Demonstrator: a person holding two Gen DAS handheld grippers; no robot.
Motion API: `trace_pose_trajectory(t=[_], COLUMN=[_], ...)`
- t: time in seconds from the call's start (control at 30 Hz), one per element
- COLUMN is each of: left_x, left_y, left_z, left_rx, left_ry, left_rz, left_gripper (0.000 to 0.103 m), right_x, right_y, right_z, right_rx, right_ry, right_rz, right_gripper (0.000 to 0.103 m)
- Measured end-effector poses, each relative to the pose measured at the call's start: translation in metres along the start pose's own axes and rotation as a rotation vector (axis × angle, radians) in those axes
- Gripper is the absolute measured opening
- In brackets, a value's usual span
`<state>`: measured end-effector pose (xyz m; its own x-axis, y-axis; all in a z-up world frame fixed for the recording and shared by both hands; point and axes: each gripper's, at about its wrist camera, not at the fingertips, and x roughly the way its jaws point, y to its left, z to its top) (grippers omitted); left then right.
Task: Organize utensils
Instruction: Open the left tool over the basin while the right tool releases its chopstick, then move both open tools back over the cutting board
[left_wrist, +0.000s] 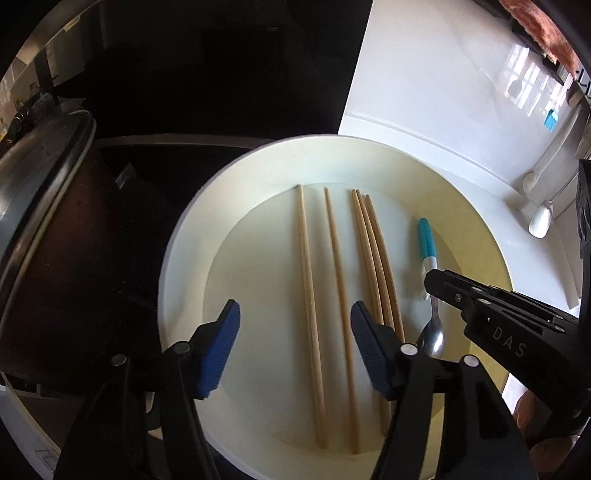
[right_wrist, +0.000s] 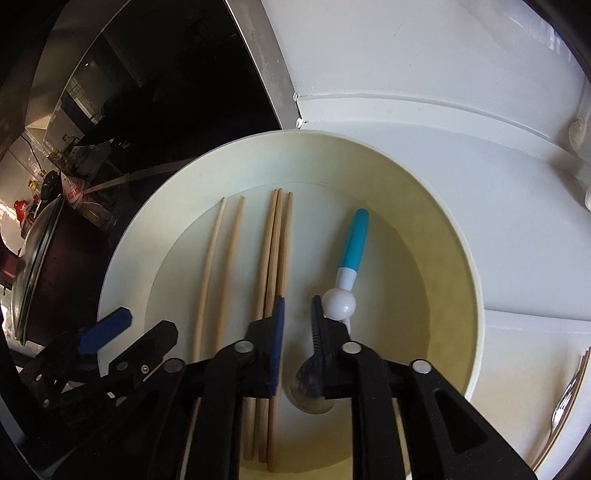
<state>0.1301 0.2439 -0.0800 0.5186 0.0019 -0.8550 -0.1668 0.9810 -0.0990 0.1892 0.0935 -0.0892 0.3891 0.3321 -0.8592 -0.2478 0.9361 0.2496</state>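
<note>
Right wrist view: right gripper (right_wrist: 297, 325), jaws slightly parted and empty, flanks the light, stiff, slippery spoon (right_wrist: 341, 291); grab its white collar.

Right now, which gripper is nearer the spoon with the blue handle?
The right gripper: its fingers sit right over the spoon. The left gripper stands open over the two separate chopsticks, with the bundle of three between it and the spoon.

left gripper (left_wrist: 295, 317): jaws apart over two loose chopsticks (left_wrist: 325, 295) | plate (left_wrist: 177, 266): chopstick bundle (left_wrist: 373, 258), spoon (left_wrist: 430, 295) | right gripper (left_wrist: 432, 284) at spoon
</note>
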Motion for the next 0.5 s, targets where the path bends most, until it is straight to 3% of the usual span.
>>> trace_pose_trajectory(t=[0.2,0.5], left_x=[-0.013,-0.033], left_y=[0.002,0.003], left_z=[0.004,0.005], left_rx=[0.013,0.014], left_ry=[-0.027,-0.037], left_rz=[0.029,0.015], left_gripper=[0.071,0.085], right_x=[-0.026,-0.053], right_y=[-0.009,-0.006], right_z=[-0.004,-0.014], right_rx=[-0.009,0.001], right_ry=[-0.055,-0.089], right_rz=[-0.032,-0.028], right_gripper=[0.029,0.041])
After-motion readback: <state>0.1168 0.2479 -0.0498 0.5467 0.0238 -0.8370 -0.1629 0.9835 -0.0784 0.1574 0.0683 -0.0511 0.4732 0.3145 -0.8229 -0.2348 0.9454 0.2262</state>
